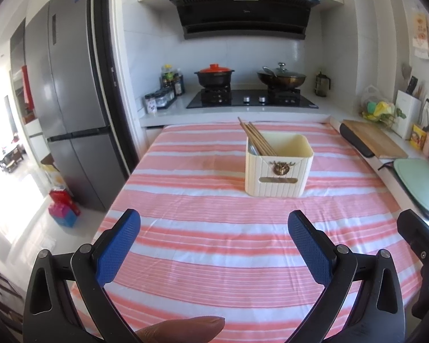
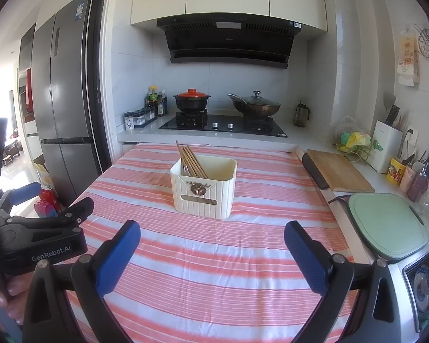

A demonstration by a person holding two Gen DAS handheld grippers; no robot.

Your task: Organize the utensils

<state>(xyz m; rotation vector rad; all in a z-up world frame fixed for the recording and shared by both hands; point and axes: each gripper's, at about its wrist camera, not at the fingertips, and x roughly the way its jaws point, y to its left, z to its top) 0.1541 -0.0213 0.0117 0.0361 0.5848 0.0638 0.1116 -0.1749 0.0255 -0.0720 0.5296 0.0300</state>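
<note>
A cream ribbed utensil holder stands on the pink-and-white striped tablecloth. Several wooden chopsticks lean in its left compartment, with a metal utensil beside them; the right compartment looks empty. My left gripper is open and empty, hovering above the cloth short of the holder. My right gripper is open and empty, also short of the holder. The left gripper's body shows at the left of the right wrist view.
A counter behind the table carries a stove with a red-lidded pot and a wok. A wooden cutting board and a green board lie on the right counter. A fridge stands at left.
</note>
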